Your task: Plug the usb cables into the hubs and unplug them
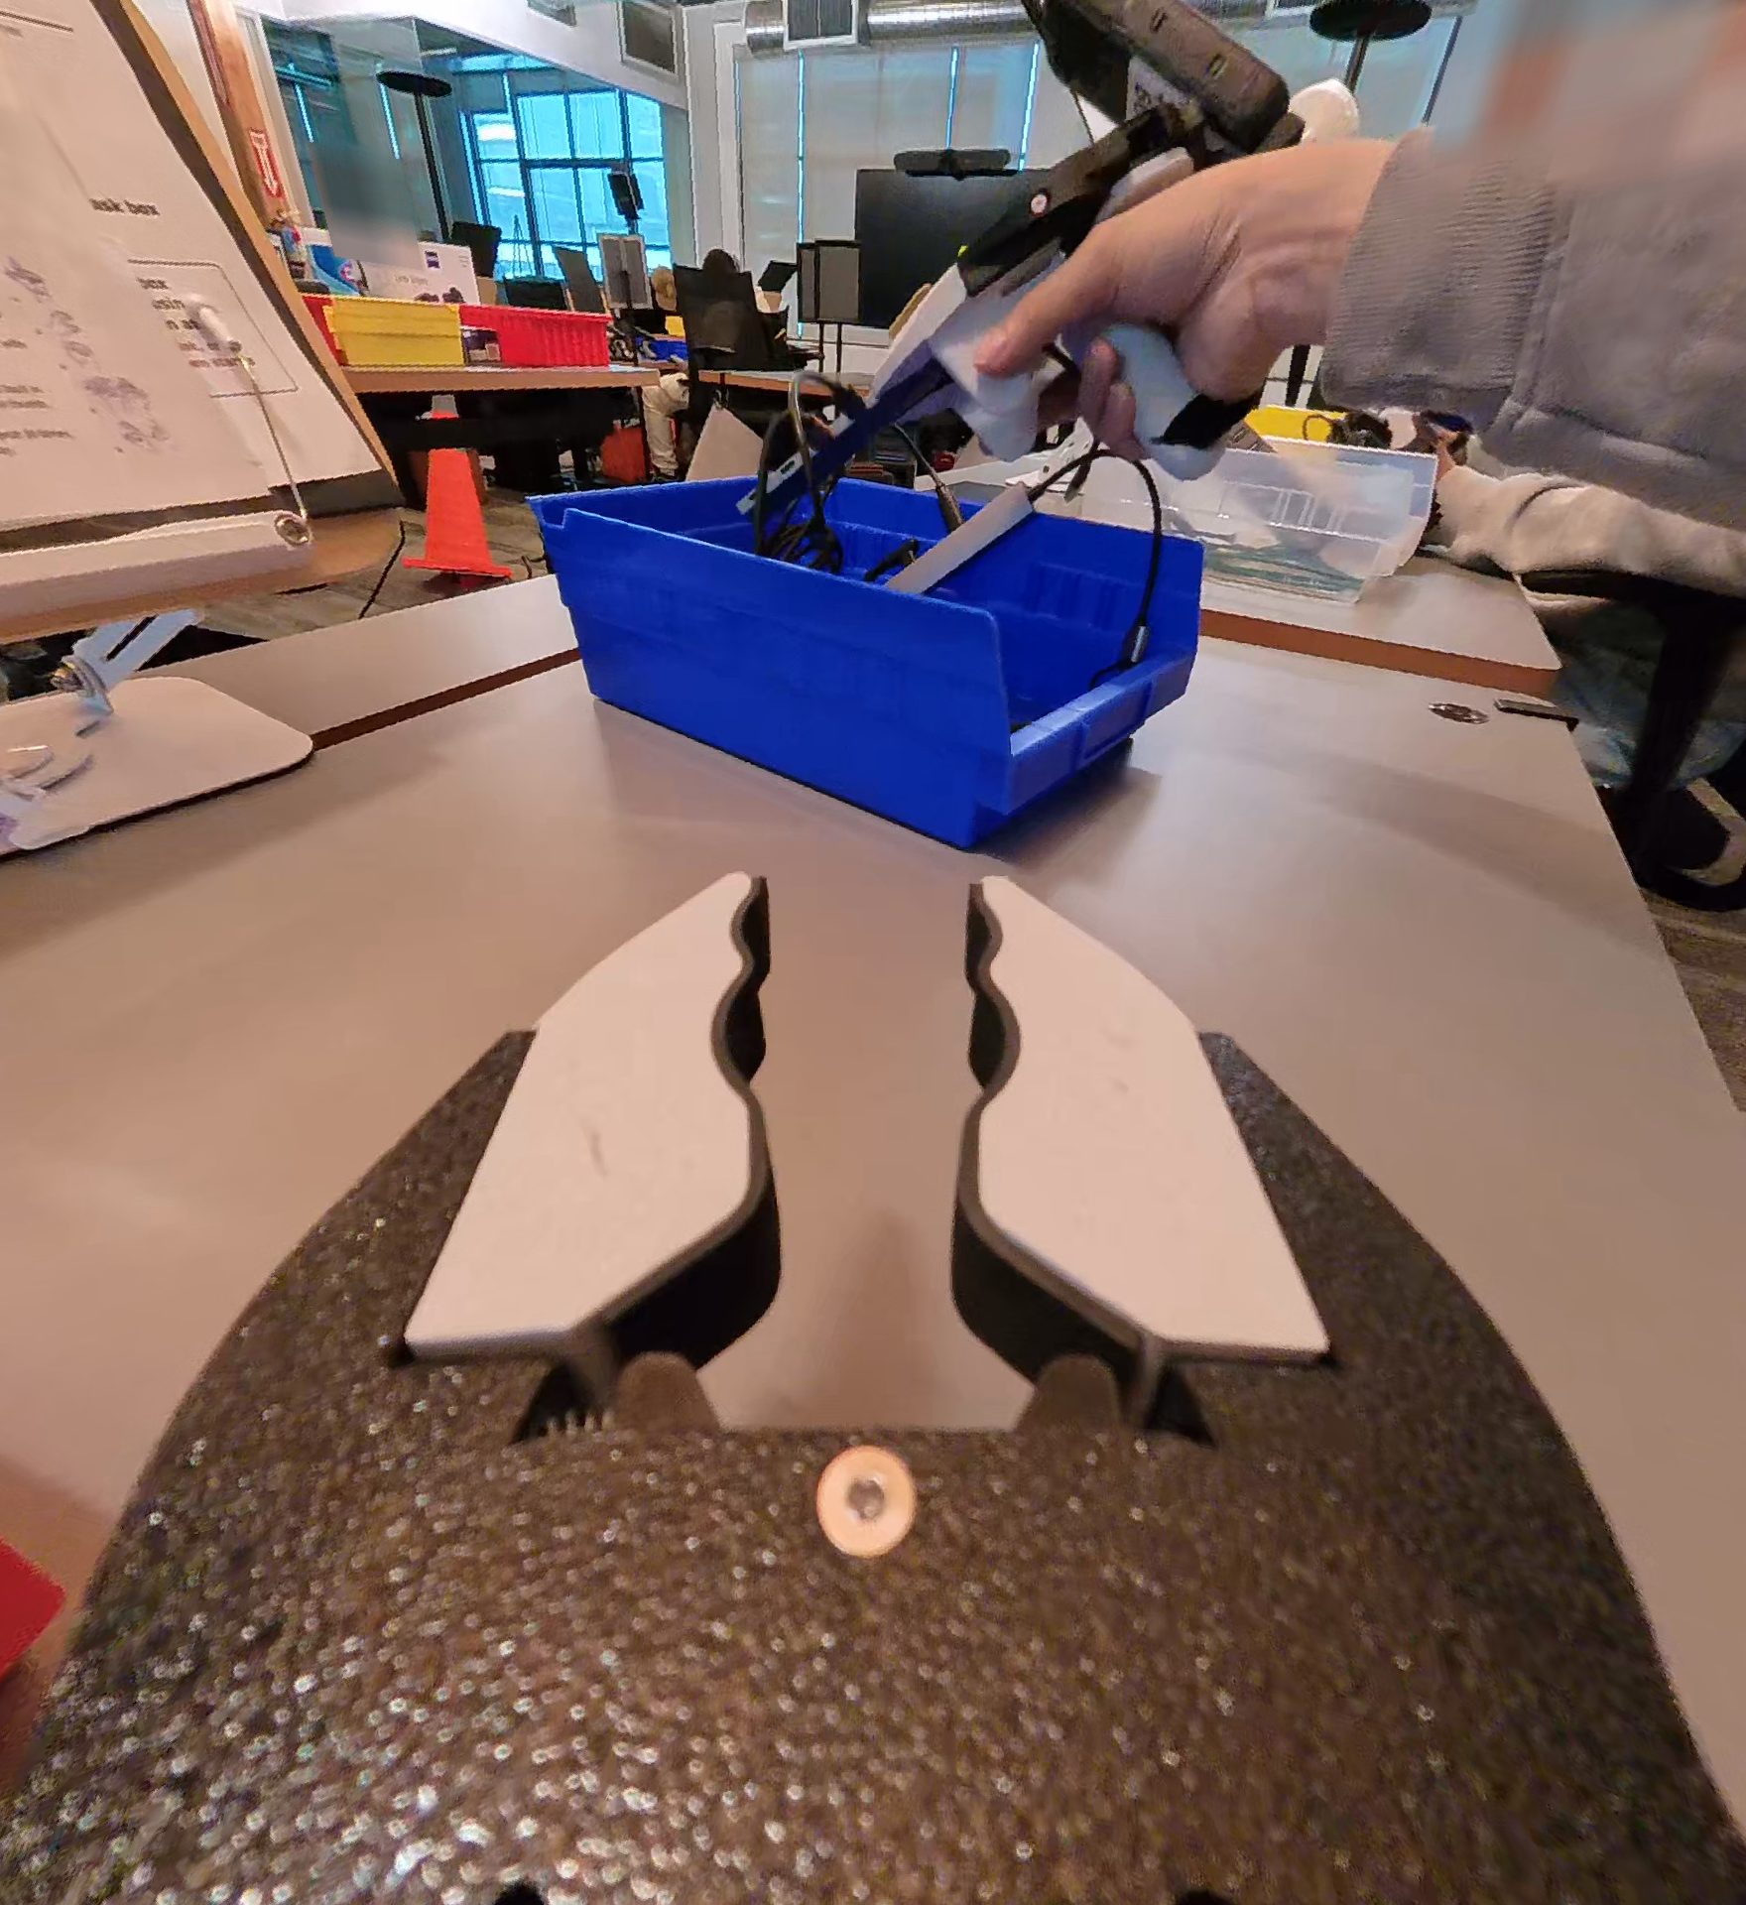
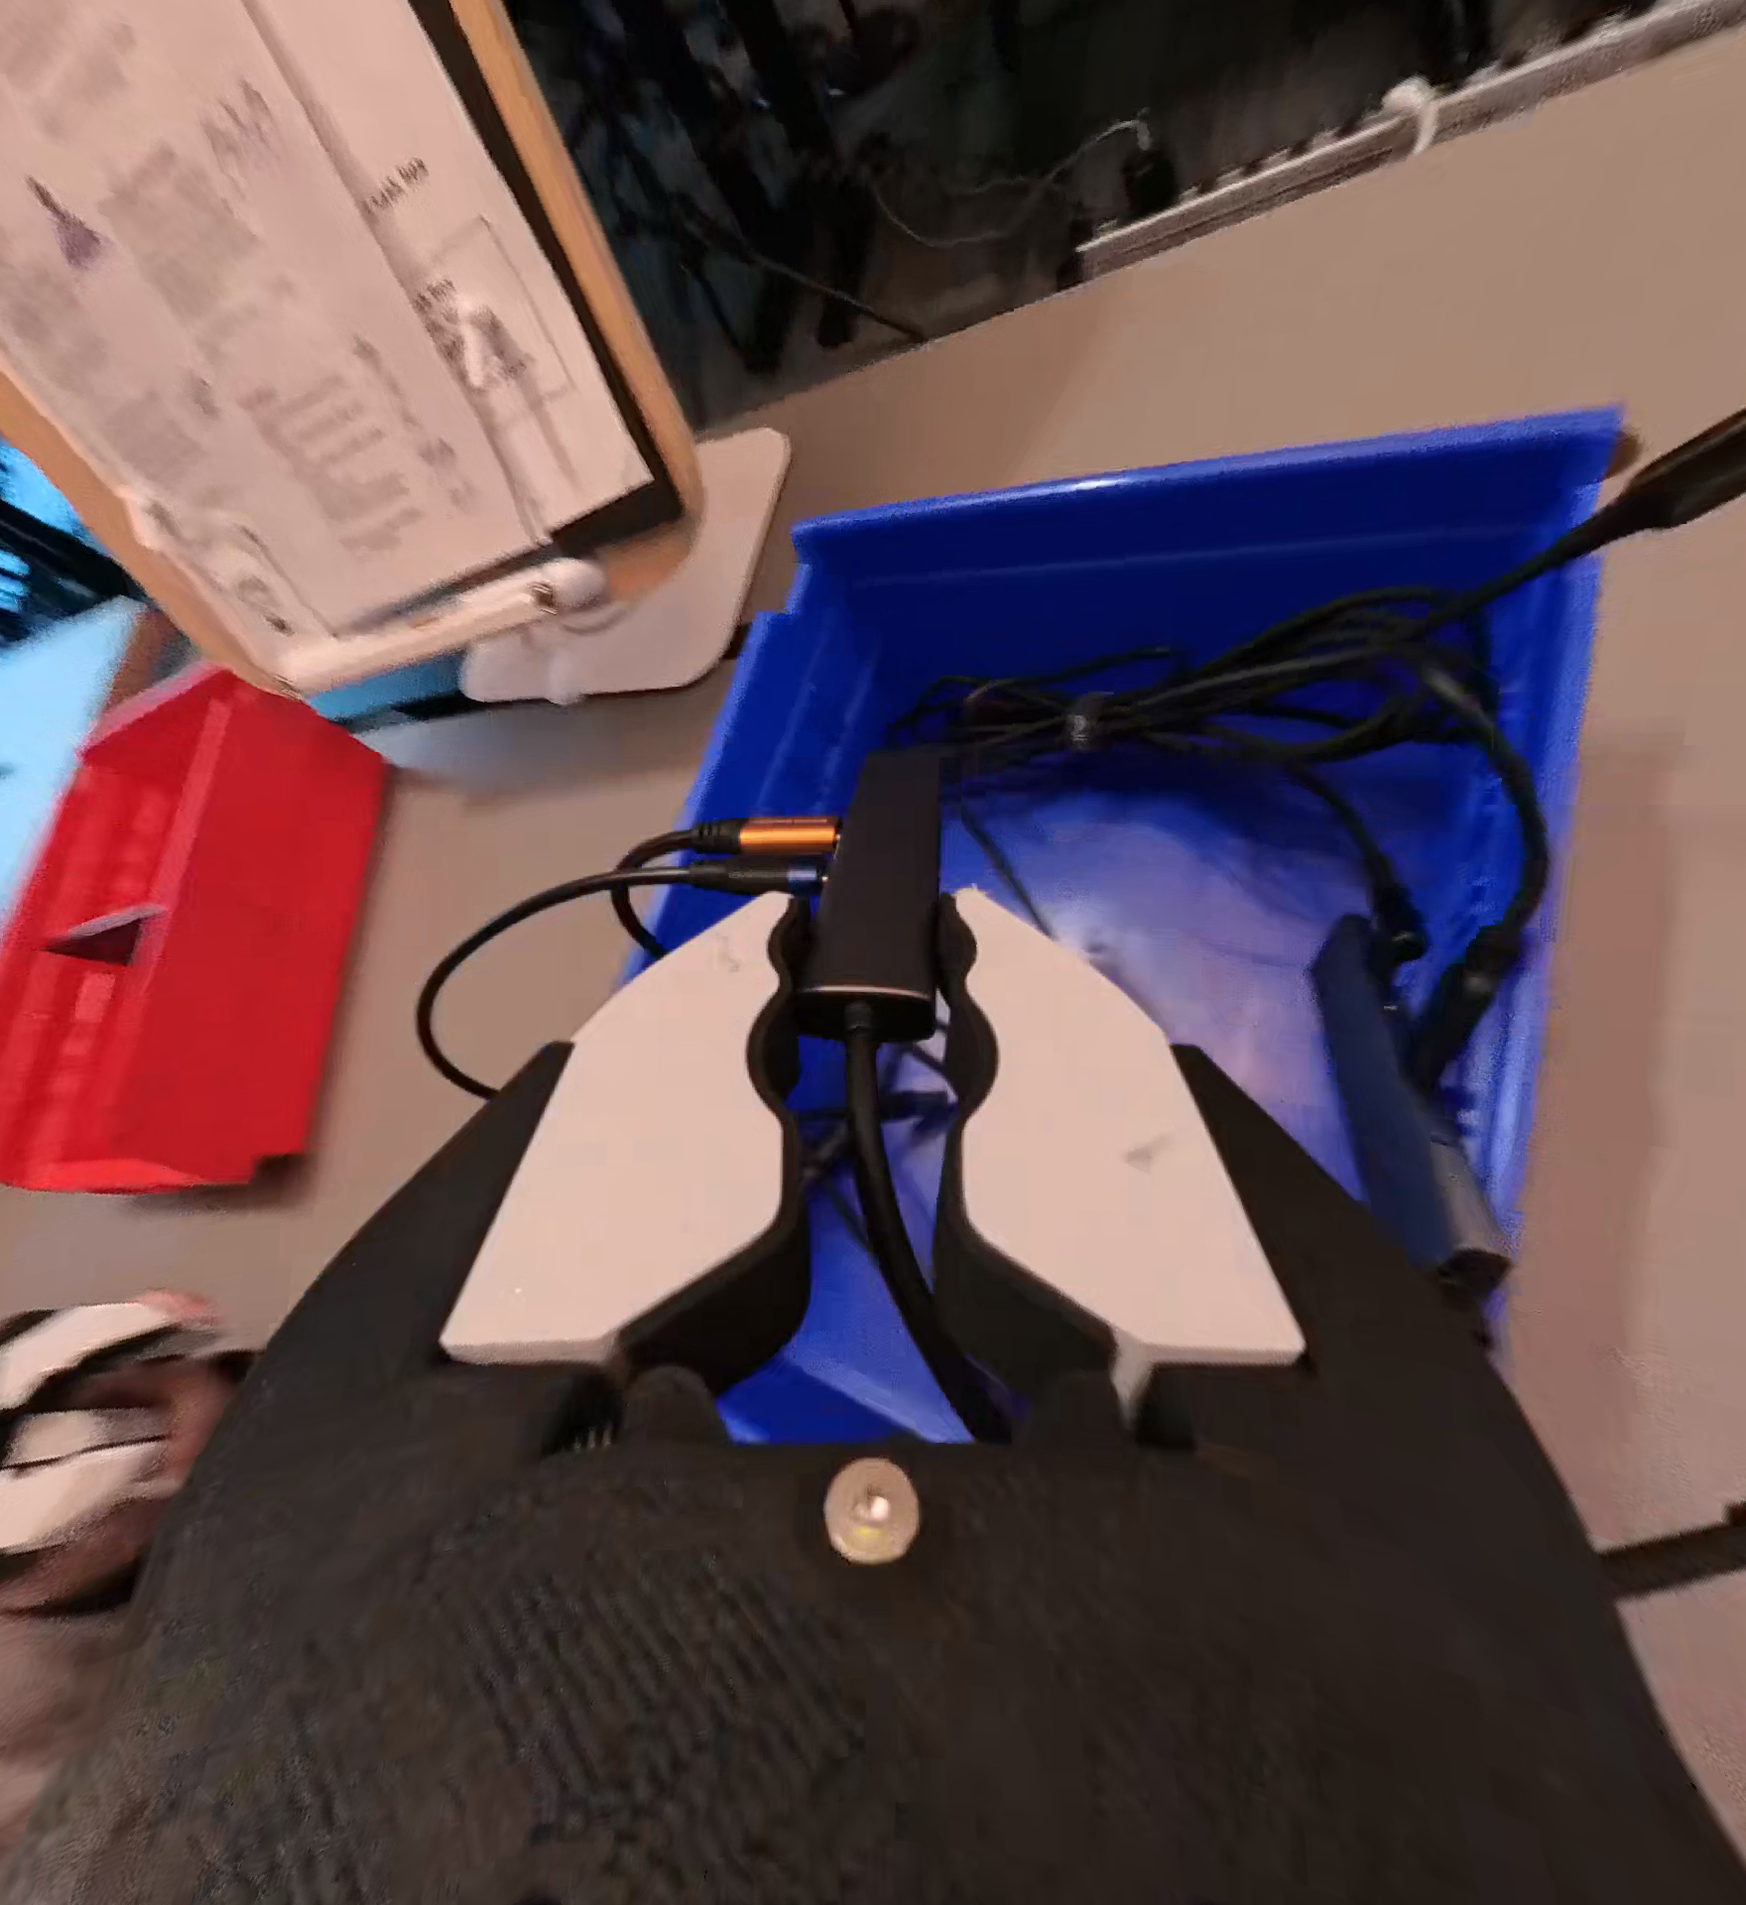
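Blue bin (image 2: 1199,536) on the grey surface (image 1: 1261,928) holds tangled cables (image 2: 1261,701). Above it, the right hand-held gripper (image 2: 874,928) clamps a dark USB hub (image 2: 879,887); two cables plugged in. Left hand-held gripper (image 1: 867,928) hovers released, empty.

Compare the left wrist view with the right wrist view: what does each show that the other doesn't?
Only the left wrist view: the open, empty left gripper above the bare table, an orange cone, and the person's hand.

Only the right wrist view: the right gripper shut on the dark hub, with an orange-tipped plug in the hub's side.

Both: the blue bin holding black cables, and the paper stand.
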`<control>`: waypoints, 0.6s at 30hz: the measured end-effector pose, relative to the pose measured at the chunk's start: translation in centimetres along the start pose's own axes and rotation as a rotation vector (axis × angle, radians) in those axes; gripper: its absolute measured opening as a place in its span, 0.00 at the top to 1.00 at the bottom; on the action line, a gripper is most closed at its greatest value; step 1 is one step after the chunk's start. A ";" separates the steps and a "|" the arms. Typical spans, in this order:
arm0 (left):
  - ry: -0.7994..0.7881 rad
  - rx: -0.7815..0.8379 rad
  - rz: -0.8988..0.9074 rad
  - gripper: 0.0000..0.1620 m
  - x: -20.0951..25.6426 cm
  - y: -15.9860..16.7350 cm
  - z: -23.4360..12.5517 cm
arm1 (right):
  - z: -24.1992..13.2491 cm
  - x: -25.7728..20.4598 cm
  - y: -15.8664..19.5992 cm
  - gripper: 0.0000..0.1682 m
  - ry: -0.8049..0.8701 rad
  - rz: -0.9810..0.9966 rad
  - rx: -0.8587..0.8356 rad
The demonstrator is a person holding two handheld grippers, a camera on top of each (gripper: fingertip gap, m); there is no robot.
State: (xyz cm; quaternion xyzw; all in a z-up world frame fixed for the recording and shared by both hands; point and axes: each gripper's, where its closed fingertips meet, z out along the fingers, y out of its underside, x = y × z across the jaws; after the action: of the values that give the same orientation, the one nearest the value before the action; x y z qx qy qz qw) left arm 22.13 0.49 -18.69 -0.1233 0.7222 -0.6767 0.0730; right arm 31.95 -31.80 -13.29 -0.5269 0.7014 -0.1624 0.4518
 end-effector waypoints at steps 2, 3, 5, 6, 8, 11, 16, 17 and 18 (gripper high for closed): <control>0.006 0.005 0.001 0.78 0.1 -0.1 0.0 | -0.8 -1.4 -1.4 0.86 -0.045 0.028 0.038; 0.006 0.007 0.000 0.78 0.1 -0.1 -0.1 | -1.4 -2.0 -2.3 0.85 -0.048 0.032 0.057; 0.007 0.009 -0.001 0.78 0.1 -0.1 -0.1 | -2.4 -3.5 -3.8 0.86 -0.099 0.041 0.067; 0.007 0.008 -0.001 0.78 0.1 -0.1 -0.1 | -2.8 -4.2 -4.4 0.86 -0.127 0.050 0.073; 0.007 0.004 -0.003 0.78 0.1 0.0 0.0 | -3.2 -4.6 -5.3 0.86 -0.144 0.082 0.097; 0.011 0.001 0.002 0.78 0.2 0.0 0.0 | -3.6 -4.7 -5.6 0.86 -0.217 0.200 0.138; 0.011 -0.002 0.012 0.79 0.2 0.0 0.0 | -3.5 -2.7 -4.5 0.86 -0.206 0.259 0.182; 0.011 -0.003 0.013 0.79 0.3 0.0 0.0 | -3.5 -1.6 -4.3 0.86 -0.170 0.268 0.200; 0.012 -0.002 0.016 0.79 0.3 0.0 0.0 | -3.6 -0.2 -4.0 0.86 -0.105 0.260 0.220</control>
State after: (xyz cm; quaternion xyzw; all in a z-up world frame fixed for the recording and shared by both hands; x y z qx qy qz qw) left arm 21.85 0.38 -18.71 -0.1136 0.7243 -0.6760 0.0741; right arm 31.41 -34.10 -8.48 -0.3870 0.7169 -0.1505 0.5600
